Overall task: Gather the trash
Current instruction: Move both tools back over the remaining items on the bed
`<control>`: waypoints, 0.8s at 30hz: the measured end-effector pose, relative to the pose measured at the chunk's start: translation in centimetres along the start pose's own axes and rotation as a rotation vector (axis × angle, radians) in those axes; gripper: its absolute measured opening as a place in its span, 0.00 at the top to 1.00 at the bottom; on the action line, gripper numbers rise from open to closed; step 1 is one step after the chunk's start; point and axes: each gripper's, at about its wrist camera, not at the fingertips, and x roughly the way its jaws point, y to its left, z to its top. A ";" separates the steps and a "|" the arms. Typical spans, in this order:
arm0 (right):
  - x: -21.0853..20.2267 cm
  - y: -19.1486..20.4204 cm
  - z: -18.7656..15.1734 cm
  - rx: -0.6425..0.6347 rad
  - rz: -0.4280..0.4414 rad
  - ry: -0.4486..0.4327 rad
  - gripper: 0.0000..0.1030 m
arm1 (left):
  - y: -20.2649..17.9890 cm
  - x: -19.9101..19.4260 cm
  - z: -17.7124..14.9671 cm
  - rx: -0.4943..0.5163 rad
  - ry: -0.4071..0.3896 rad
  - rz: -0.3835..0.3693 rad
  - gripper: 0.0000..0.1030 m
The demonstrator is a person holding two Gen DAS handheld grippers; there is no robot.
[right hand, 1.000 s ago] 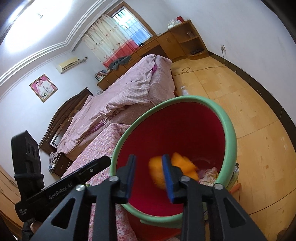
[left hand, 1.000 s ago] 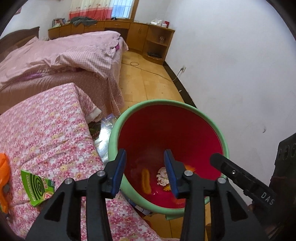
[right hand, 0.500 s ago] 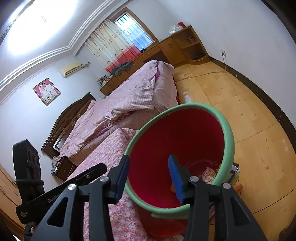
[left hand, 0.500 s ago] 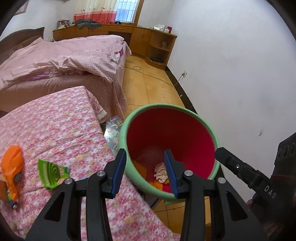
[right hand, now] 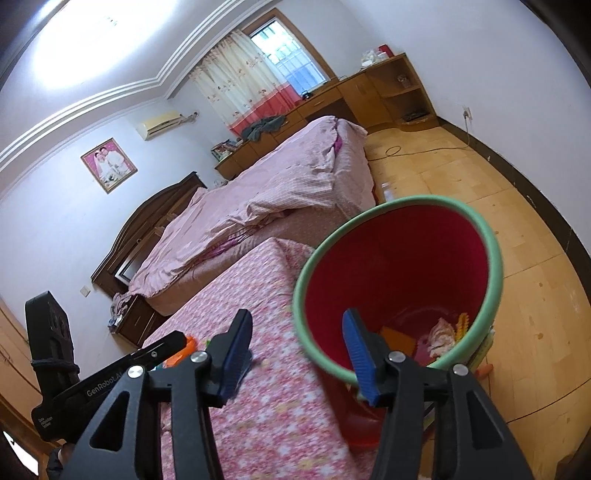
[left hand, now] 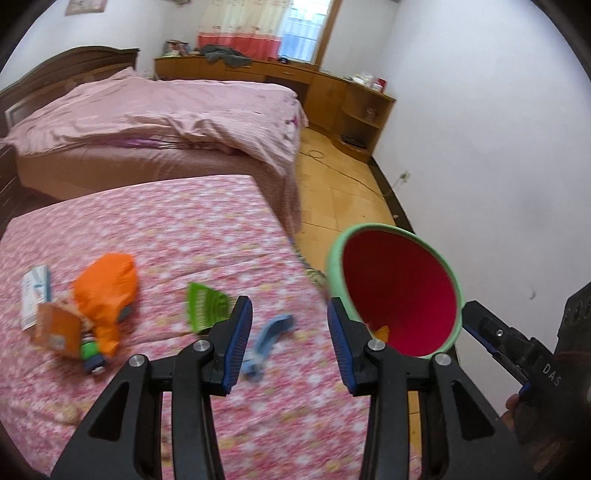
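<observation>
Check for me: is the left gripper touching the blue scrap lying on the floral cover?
Apart. In the left wrist view the left gripper hangs open above the floral cover, and the blue scrap lies between the fingers with cover visible on both sides.

Soft daylight from the curtained window (left hand: 291, 29) fills the room evenly, and in the right wrist view a ceiling glare (right hand: 74, 40) burns out to white. The fisheye lenses bow the walls and leave black corners. In the left wrist view motion blur smears the flowered cover (left hand: 177, 229) and the litter on it, while the tongs stay sharp.
</observation>
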 end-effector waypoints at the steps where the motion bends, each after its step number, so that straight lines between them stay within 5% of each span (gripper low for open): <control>1: 0.1 0.3 -0.2 -0.002 0.002 0.006 0.47 | 0.8 -0.4 -0.1 -0.012 -0.005 0.012 0.59; 24: 5.2 7.0 -4.8 -0.072 -0.002 0.173 0.40 | 15.7 -5.1 -3.3 -0.218 -0.065 0.231 0.53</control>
